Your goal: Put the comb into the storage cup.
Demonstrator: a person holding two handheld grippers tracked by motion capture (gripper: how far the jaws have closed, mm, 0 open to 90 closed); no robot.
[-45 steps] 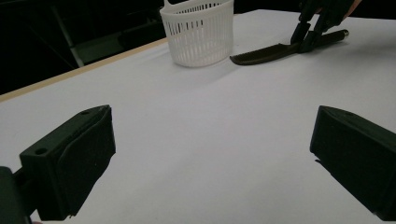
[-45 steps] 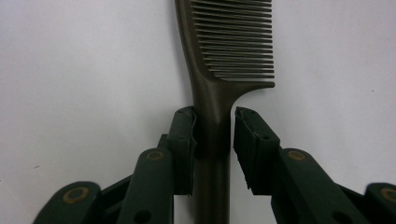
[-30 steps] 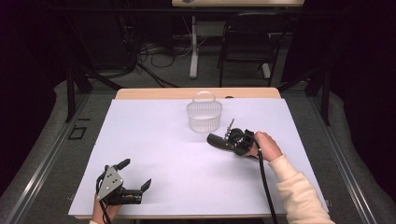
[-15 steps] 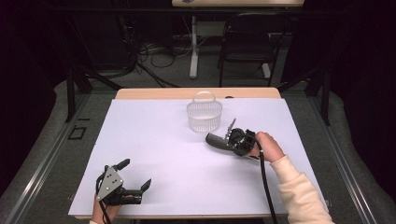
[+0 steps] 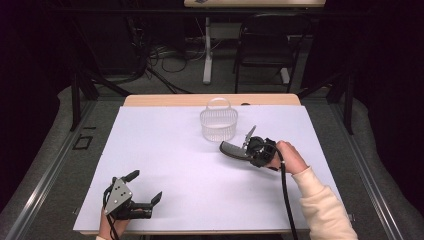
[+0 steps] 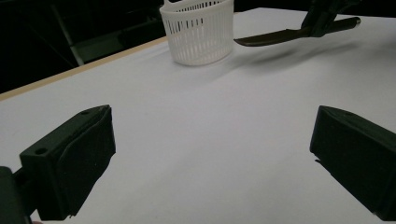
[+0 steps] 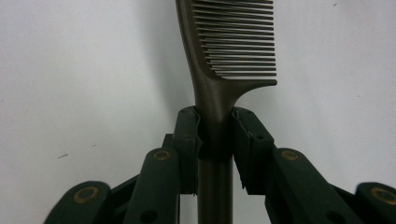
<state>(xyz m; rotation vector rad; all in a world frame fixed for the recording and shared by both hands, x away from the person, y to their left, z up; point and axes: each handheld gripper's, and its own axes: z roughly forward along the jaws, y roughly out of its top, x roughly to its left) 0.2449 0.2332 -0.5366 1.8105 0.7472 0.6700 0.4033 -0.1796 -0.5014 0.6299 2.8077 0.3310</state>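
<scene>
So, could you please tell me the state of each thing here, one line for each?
Dark brown plastic comb: held by its handle, lifted above the table, teeth end pointing toward the basket.
White plastic slotted basket: upright on the table, handle up; nothing seen inside.
Right tongs: shut on the comb handle.
Left tongs: open, holding nothing, low near the table's front edge.
</scene>
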